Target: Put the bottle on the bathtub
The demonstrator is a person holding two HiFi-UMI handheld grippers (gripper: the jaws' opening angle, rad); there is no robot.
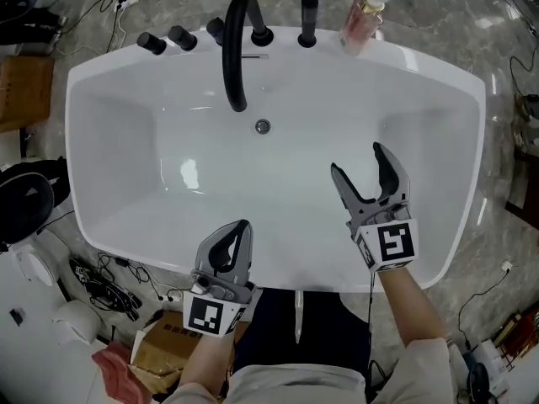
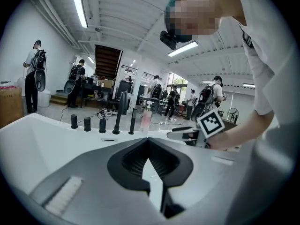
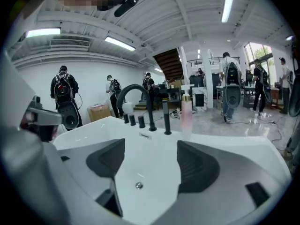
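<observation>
**Bottle on the tub rim, both grippers empty**

On the far rim of the bathtub (image 1: 71, 116), the knobs (image 1: 167, 39) come first. Next stand the black arched faucet (image 1: 236, 49) and an upright black post (image 1: 308, 19). The bottle (image 1: 364, 19), pink with a white pump, stands just right of the post. It is on the rim, near the far right corner, touching no gripper. The drain (image 1: 263, 126) sits in the basin floor below the faucet.

The left gripper (image 1: 238, 225) hangs over the near rim and points towards the faucet, its forearm rising from the bottom edge. Its jaws are closed tip to tip with nothing between them.

The right gripper (image 1: 356, 158) reaches further out, over the basin right of centre. Its forearm stretches forward and its jaws aim towards the far rim. They are spread wide and hold nothing; its own view shows only white tub between them. The bottle is well beyond them.
</observation>
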